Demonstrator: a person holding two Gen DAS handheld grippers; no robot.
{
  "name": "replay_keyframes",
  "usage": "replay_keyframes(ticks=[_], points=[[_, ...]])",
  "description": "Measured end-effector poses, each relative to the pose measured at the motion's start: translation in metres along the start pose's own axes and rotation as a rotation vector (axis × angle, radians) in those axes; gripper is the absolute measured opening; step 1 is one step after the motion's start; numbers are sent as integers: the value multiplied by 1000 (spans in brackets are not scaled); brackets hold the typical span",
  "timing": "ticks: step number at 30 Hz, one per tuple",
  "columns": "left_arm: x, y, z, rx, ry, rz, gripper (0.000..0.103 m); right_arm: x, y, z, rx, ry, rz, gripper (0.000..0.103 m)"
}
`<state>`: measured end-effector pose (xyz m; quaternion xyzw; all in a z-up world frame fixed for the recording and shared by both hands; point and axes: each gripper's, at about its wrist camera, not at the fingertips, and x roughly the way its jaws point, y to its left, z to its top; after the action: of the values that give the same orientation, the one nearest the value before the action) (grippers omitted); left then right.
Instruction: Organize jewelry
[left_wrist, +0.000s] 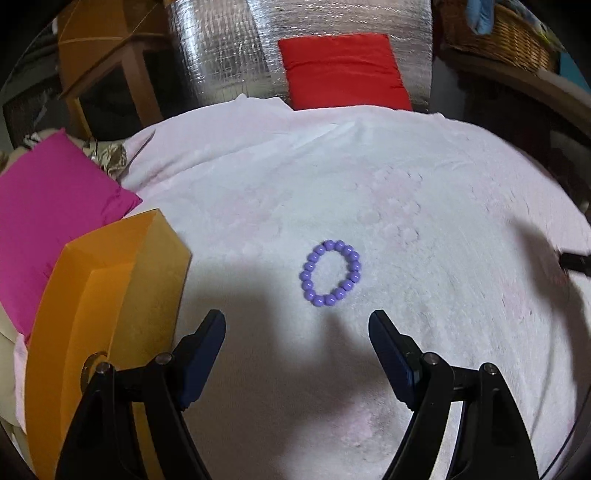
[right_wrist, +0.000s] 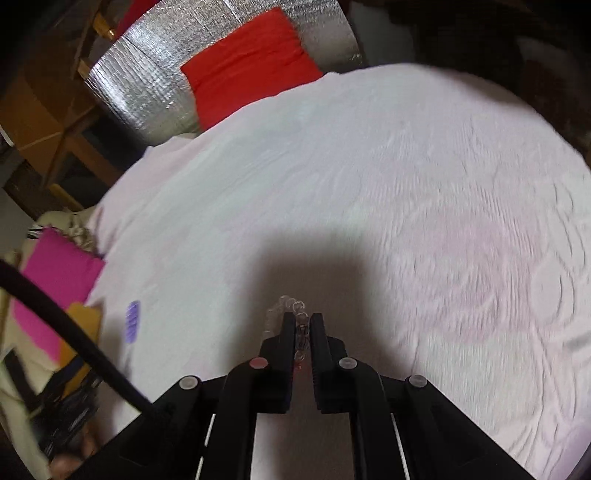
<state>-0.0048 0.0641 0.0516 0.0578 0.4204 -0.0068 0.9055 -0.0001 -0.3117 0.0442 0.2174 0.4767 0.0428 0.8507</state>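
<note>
The pale pink towel (left_wrist: 406, 206) spreads under both of your tools, with the orange box (left_wrist: 110, 295) at its left edge. The purple bead bracelet (left_wrist: 331, 273) lies flat on the towel as an oval, long axis tilted slightly right of straight ahead, just beyond your left gripper (left_wrist: 297, 325), whose jaws stand apart and empty. Your right gripper (right_wrist: 303, 321) is clenched on the clear bead bracelet (right_wrist: 291, 306), its loop protruding past the tips.
</note>
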Motion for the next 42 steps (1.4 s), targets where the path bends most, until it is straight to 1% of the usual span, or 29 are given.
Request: replay_keyframes(ticks=[3,4,7,9,11,13,14,15,18,23,24,25,26,28,30,31,33,34,35,38,42], points=[[3,10,1,-38,6,-28,80,-15,-3,-16,26,9,52,9],[4,15,2,-61,12,-43,80,-18,-3,-21,26,15,56,9],[9,23,2,-118,23,-81,80,-19,4,-33,-5,30,37,11],[14,27,2,-150,33,-101,80,-15,12,-37,-40,40,-4,11],[18,27,2,-167,36,-111,80,-10,17,-36,-53,60,-16,13],[23,26,5,-182,31,-125,80,-5,22,-34,-57,67,-42,28],[25,25,7,-188,28,-131,80,-3,22,-33,-57,71,-48,31],[28,24,9,-196,26,-140,80,-1,23,-32,-54,76,-47,32],[36,19,13,-214,36,-164,80,9,26,-25,-41,85,-54,32],[51,3,20,-195,54,-163,78,12,22,-23,-37,79,-53,33],[54,0,21,-190,57,-167,76,13,22,-22,-40,77,-53,33],[56,-1,22,-186,62,-170,67,13,23,-22,-42,75,-54,33],[61,-4,22,-180,80,-179,56,12,22,-23,-45,73,-54,33],[68,-6,21,-187,112,-207,45,9,21,-26,-61,69,-57,33],[67,-6,20,-200,106,-243,33,9,21,-26,-67,68,-58,33],[65,-7,21,-197,105,-260,22,9,21,-26,-67,68,-56,33],[61,-7,21,-196,100,-271,18,9,20,-26,-61,67,-54,33],[57,-8,20,-187,95,-279,12,8,20,-26,-59,66,-55,33],[52,-10,19,-179,89,-291,9,9,21,-26,-61,64,-58,33],[37,-14,16,-153,82,-339,9,9,23,-27,-74,59,-69,33],[18,-25,3,-99,94,-396,9,10,23,-25,-71,61,-68,33]])
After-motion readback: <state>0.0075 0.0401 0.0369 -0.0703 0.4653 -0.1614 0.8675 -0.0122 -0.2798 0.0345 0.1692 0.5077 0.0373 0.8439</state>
